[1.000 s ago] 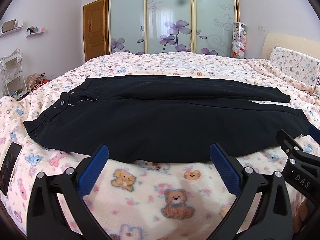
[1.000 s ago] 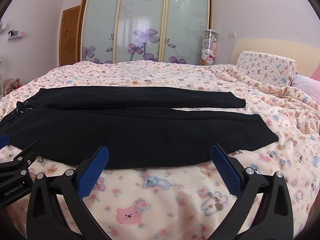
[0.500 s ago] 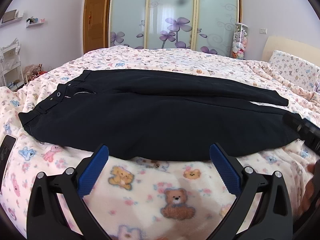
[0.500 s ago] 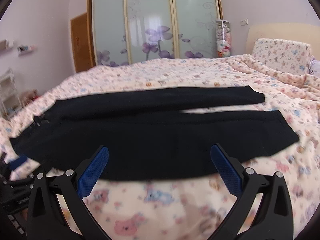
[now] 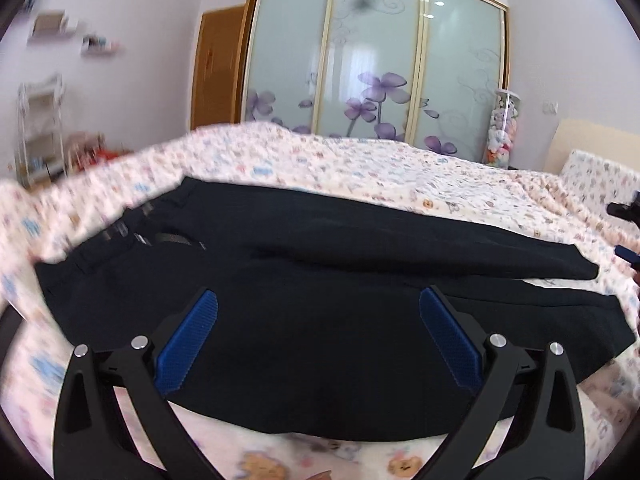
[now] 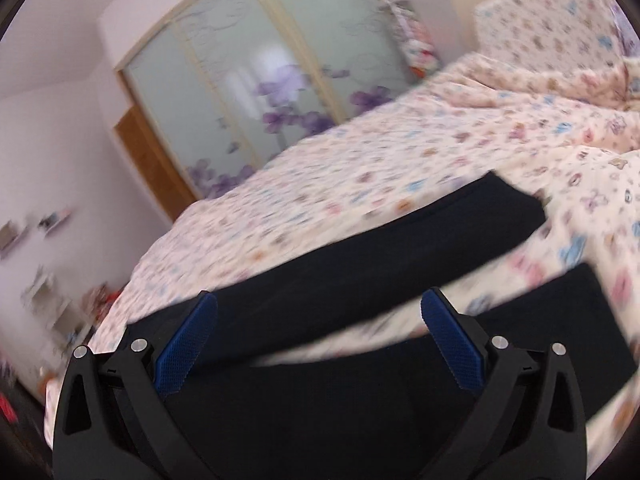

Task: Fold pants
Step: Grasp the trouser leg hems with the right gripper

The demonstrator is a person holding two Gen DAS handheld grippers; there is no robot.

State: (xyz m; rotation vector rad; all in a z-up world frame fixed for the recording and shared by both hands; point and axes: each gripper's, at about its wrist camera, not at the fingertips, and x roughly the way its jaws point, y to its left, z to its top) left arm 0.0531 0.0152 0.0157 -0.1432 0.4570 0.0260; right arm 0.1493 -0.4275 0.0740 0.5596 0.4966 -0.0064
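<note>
Lying flat on the teddy-bear bed blanket (image 5: 460, 184), the black cloth pants (image 5: 320, 280) are looking blurry; the left gripper (image 5: 318, 312) and right gripper (image 6: 318, 312) are both gaping wide, holding nothing

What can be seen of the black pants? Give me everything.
The black pants lie flat and unfolded on the teddy-print bedspread, waistband to the left, legs running right. The fabric looks matte and plain dark. A zipper and waistband fastenings show, blurred. The legs split apart toward the hems, showing bedspread between them. Neither gripper is holding them.

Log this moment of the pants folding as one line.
stage: approach | black pants flat on bed, unfolded | left gripper open, empty | right gripper open, empty, above legs
</note>
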